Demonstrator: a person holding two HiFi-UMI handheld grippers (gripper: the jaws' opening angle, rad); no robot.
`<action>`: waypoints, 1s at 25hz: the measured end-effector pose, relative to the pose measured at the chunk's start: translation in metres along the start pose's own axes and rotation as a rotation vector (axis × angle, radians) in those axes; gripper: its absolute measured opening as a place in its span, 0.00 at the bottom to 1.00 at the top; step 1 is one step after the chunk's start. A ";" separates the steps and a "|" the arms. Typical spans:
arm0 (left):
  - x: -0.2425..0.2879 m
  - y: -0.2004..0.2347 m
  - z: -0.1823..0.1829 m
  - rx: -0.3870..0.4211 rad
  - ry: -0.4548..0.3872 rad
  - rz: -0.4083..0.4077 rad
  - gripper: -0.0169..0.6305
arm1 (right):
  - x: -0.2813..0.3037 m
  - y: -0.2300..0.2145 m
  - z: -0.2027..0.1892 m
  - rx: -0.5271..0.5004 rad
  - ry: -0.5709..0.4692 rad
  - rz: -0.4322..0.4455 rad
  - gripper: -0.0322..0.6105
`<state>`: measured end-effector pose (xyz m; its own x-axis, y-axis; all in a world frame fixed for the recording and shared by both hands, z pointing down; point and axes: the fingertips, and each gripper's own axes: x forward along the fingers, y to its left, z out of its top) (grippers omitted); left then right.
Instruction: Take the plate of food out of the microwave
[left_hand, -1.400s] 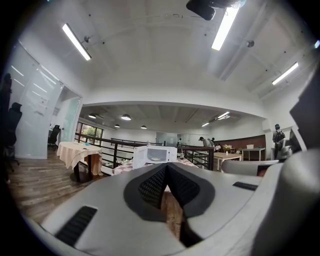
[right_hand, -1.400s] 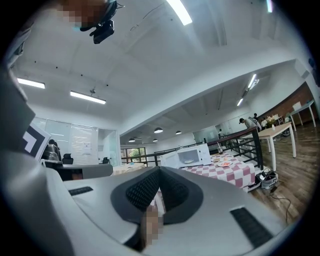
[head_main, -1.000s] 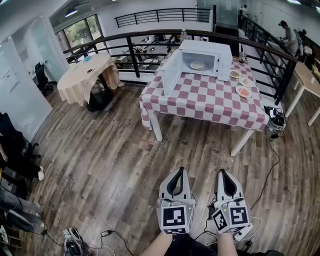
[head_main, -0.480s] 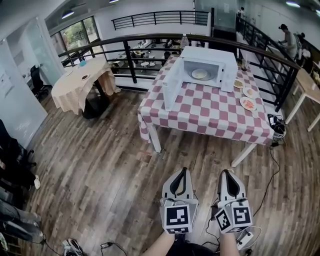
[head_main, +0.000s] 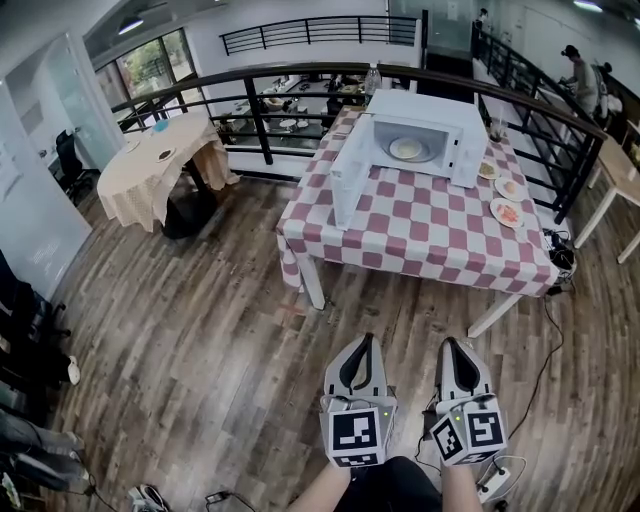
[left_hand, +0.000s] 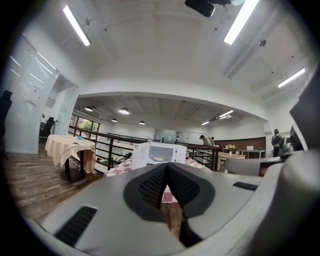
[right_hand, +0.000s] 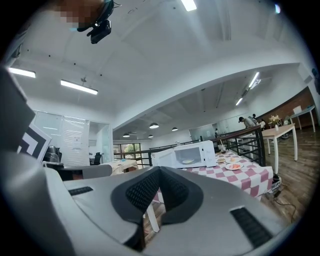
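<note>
- Our left tool (head_main: 359, 342) and right tool (head_main: 449, 345) are both closed and empty, well apart from the table (head_main: 420, 235).
- The plate (head_main: 406, 148) sits inside the open microwave (head_main: 455, 125). We judge that a tilted lift could spill it, or we could bump the door (head_main: 345, 185).
- Only the head view shows the floor (head_main: 220, 300) between us and the table. The tool views show the pads (left_hand: 152, 186) meeting.
</note>
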<state>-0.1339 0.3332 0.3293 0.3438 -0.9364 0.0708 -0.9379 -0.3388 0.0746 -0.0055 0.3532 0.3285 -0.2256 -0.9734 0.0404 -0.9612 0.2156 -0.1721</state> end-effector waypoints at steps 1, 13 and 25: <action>0.002 0.002 -0.001 -0.001 0.004 0.002 0.05 | 0.002 0.000 -0.001 0.001 0.003 0.000 0.05; 0.041 0.009 -0.011 -0.026 0.035 0.019 0.05 | 0.039 -0.024 0.001 0.015 0.008 -0.023 0.05; 0.137 0.008 -0.001 -0.007 0.025 0.059 0.05 | 0.123 -0.078 0.016 0.015 -0.002 0.016 0.05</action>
<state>-0.0940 0.2029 0.3405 0.2893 -0.9520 0.1002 -0.9562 -0.2826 0.0764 0.0447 0.2157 0.3314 -0.2409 -0.9699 0.0351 -0.9548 0.2304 -0.1879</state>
